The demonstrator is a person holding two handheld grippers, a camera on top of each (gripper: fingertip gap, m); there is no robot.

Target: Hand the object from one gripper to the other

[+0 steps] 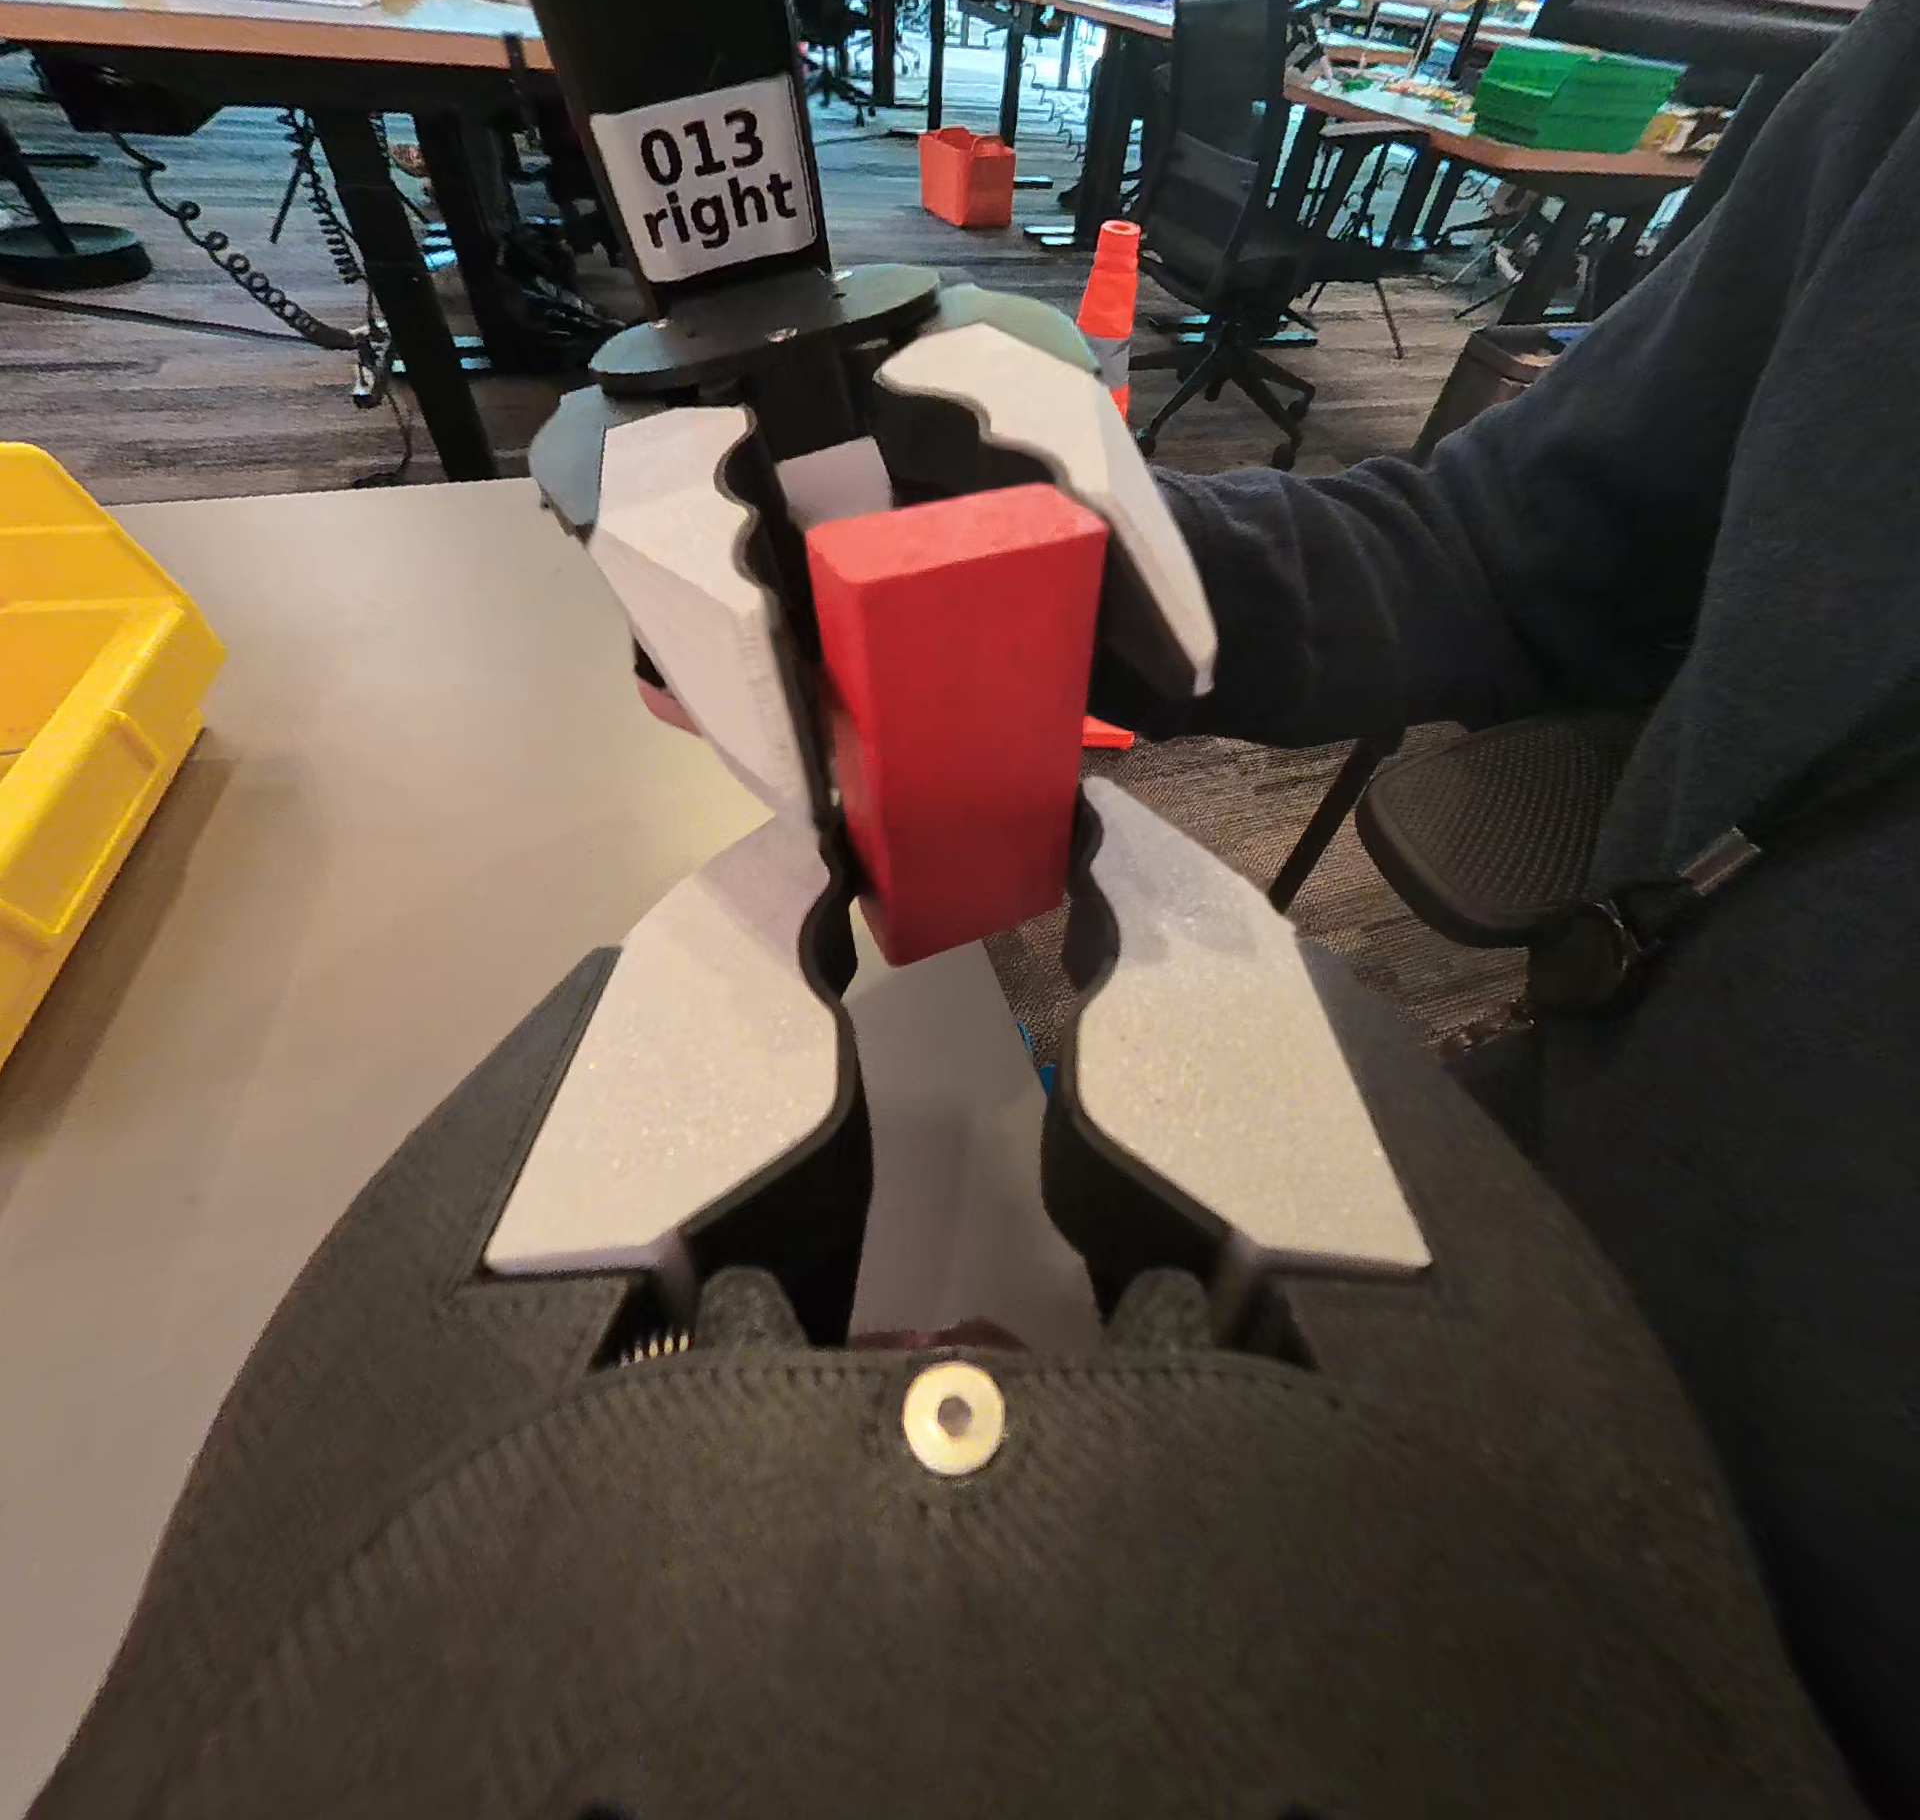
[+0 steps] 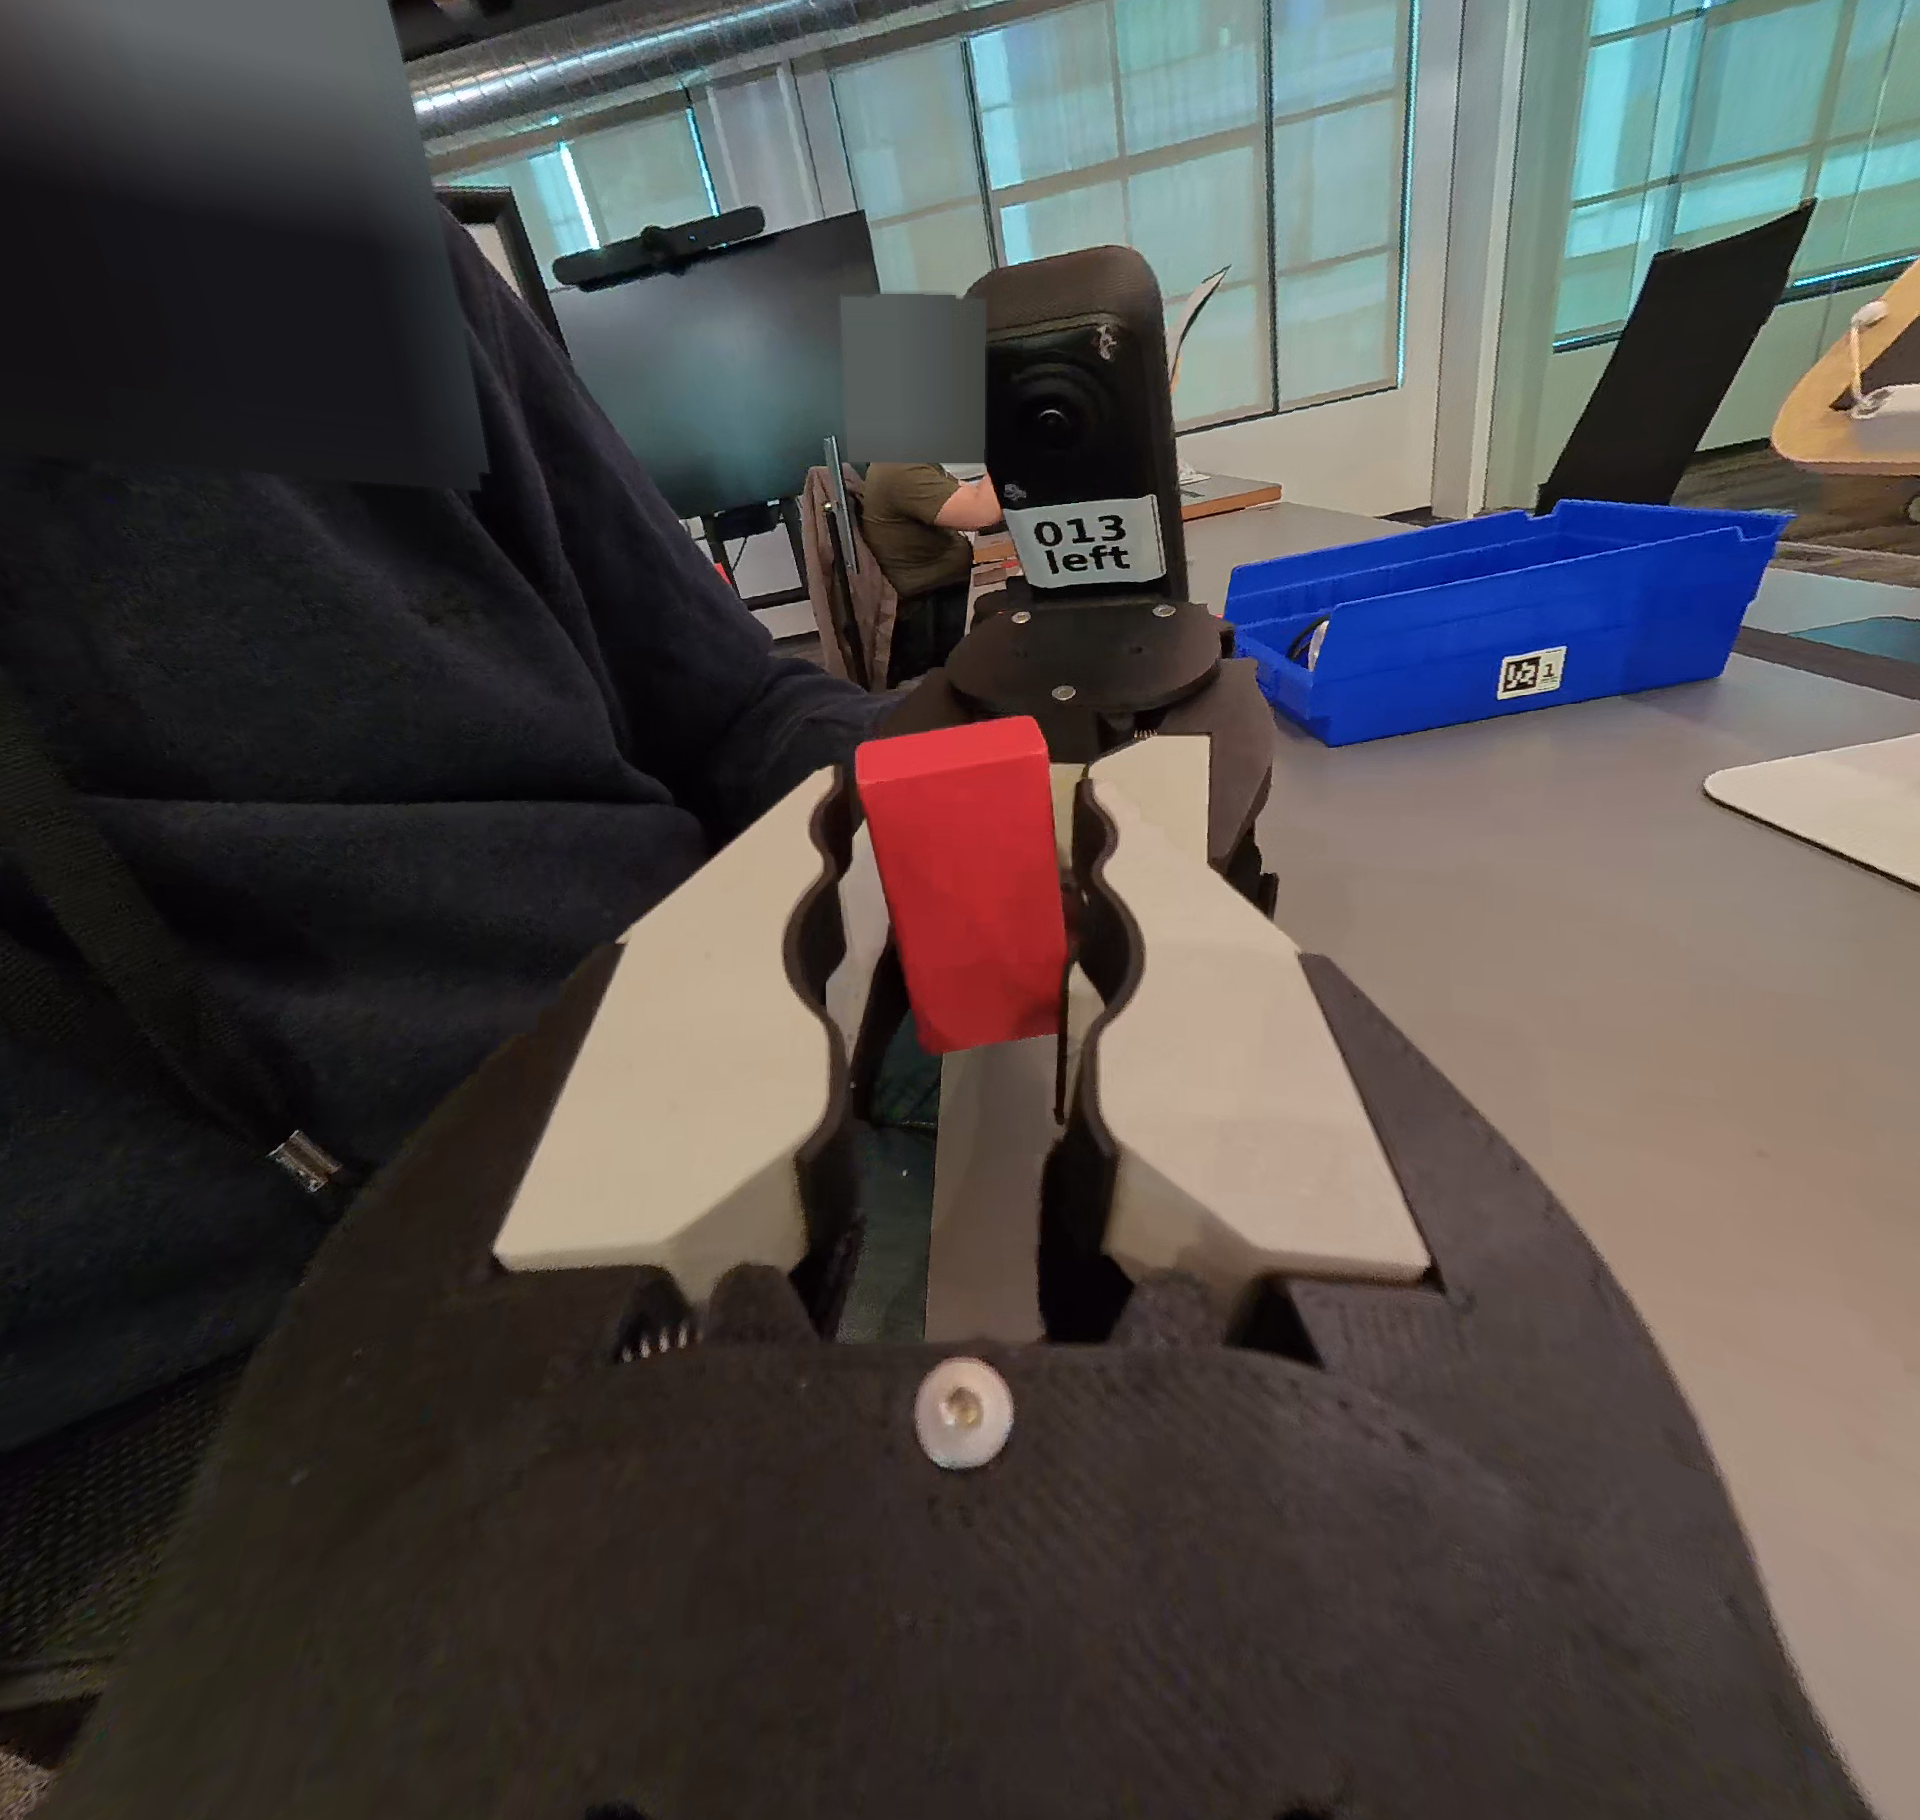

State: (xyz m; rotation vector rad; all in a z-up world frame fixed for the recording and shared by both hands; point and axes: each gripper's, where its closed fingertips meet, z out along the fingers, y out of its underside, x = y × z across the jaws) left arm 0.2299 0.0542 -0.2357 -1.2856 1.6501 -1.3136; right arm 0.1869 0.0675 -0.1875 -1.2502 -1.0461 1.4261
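Observation:
A red rectangular block (image 1: 956,710) stands upright in the air between the two grippers, which face each other tip to tip over the table edge. My left gripper (image 1: 956,825) is shut on the block's lower part, with both pads against its sides. My right gripper (image 1: 992,731) comes in from the far side, its fingers spread around the block's upper part. In the right wrist view the block (image 2: 966,887) sits between my right gripper's (image 2: 961,783) fingers with a small gap on the left. The left gripper (image 2: 966,949) is behind it, largely hidden.
A yellow bin (image 1: 83,710) sits at the left on the grey table (image 1: 416,731). A blue bin (image 2: 1507,617) and a white mat (image 2: 1829,804) lie on the table (image 2: 1507,939). A person in a dark sleeve (image 1: 1455,575) is close by. A chair (image 1: 1486,835) stands beside the table. About 6 cm separates my left fingertips from my right.

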